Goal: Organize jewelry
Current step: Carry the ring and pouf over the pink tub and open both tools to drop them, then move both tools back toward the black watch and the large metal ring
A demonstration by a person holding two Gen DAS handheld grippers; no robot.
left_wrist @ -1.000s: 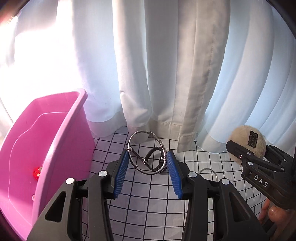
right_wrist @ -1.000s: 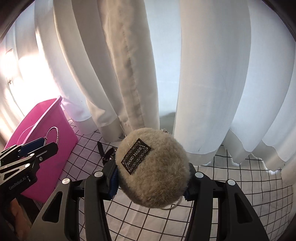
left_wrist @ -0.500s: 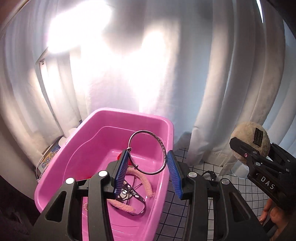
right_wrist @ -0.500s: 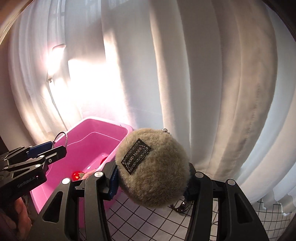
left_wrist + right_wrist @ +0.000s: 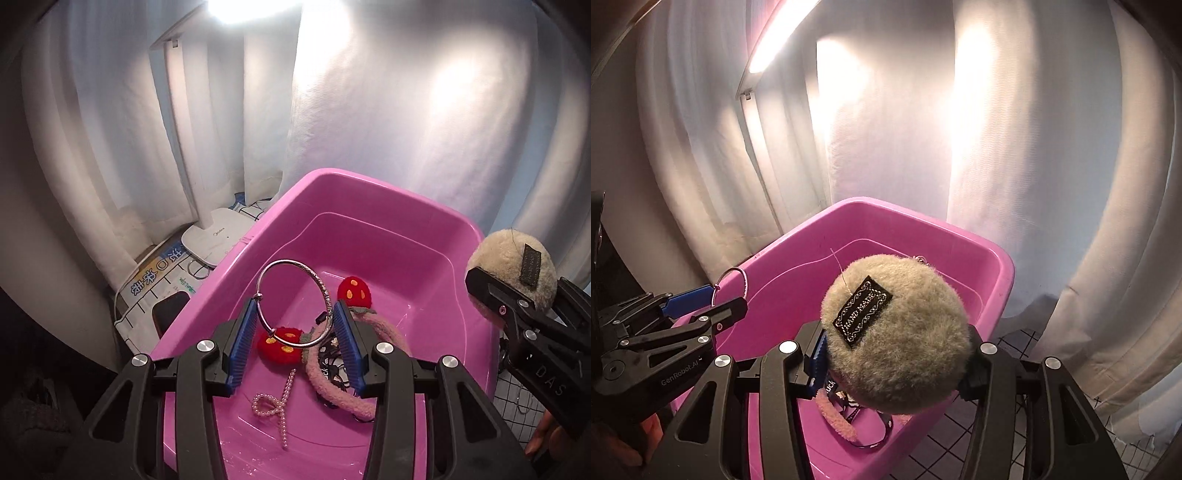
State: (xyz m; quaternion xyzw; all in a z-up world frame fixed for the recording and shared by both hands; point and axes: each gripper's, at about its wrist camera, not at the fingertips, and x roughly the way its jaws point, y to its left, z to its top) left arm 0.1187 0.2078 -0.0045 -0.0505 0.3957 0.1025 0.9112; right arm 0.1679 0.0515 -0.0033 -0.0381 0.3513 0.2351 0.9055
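Note:
My left gripper [image 5: 294,308] is shut on a silver bangle [image 5: 288,261], which stands upright between the blue pads, above the pink bin [image 5: 369,184]. In the bin lie two red strawberry clips [image 5: 354,291], a pink fuzzy headband [image 5: 332,391] and a pearl bow [image 5: 273,402]. My right gripper [image 5: 894,343] is shut on a beige fluffy pom-pom [image 5: 905,350] with a black label, held over the bin [image 5: 923,218] near its right side. Each wrist view shows the other gripper: the right gripper [image 5: 495,291] with the pom-pom [image 5: 506,254], and the left gripper [image 5: 713,299] with the bangle [image 5: 738,271].
White curtains [image 5: 369,92] hang close behind the bin. A white desk lamp's base [image 5: 216,236] and a printed packet [image 5: 155,273] sit left of the bin. Checked cloth [image 5: 517,398] covers the table to the right.
Both grippers have swung left from over the checked cloth to above the pink bin, still holding the bangle and the pom-pom. The bin's contents have come into view.

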